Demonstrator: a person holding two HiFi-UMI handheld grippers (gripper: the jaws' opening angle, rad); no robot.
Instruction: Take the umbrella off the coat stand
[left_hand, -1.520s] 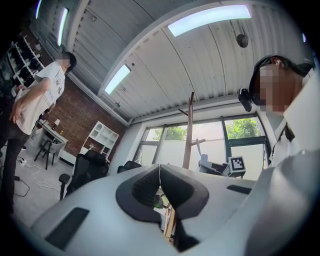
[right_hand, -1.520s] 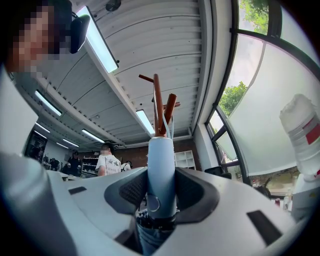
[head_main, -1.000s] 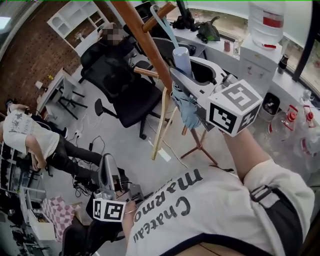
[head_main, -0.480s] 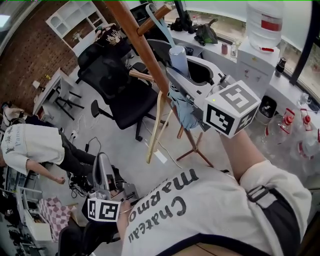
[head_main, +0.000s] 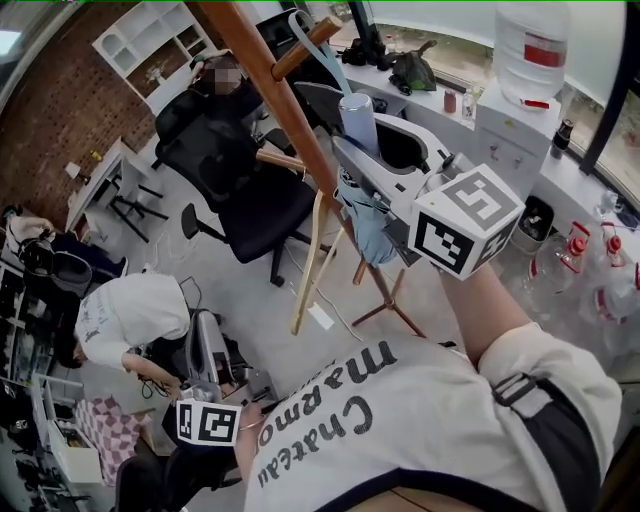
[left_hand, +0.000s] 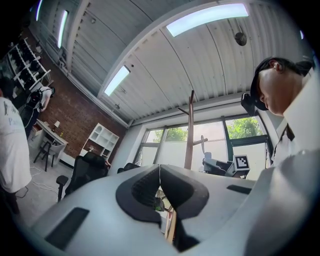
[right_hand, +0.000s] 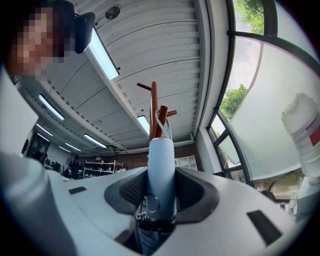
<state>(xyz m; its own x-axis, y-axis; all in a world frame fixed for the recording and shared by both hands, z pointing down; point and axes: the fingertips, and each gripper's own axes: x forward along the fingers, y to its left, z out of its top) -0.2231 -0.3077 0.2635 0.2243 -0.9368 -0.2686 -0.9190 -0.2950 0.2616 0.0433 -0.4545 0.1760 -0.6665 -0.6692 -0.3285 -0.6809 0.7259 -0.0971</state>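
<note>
The right gripper's (right_hand: 161, 174) two dark, ribbed fingers (right_hand: 131, 191) are clamped on either side of the one umbrella (head_main: 366, 215), gripping its smooth, pale blue, tube-shaped handle (right_hand: 161, 160). Below the handle sit a small metal ring and a black collar, then the folded blue-grey fabric, which hangs limp and creased under the gripper. From the top of the handle a thin pale strap (head_main: 312, 38) runs up and loops over a round wooden peg (head_main: 305, 48) of the single coat stand (head_main: 282, 100), a reddish-brown wooden pole with short pegs jutting out near its top and splayed legs at its foot. So the umbrella is on the stand, hung by its strap, close beside the pole.

The left gripper's (left_hand: 160, 170) two fingers (left_hand: 142, 192) are closed tip to tip with nothing between them.

The right arm reaches forward, its gripper tilted a little upward towards the pole. The left hand is held low at the person's side, its gripper also angled slightly up.

Behind the stand are black office chairs (head_main: 265, 205) and one large clear water bottle (head_main: 530, 45).
</note>
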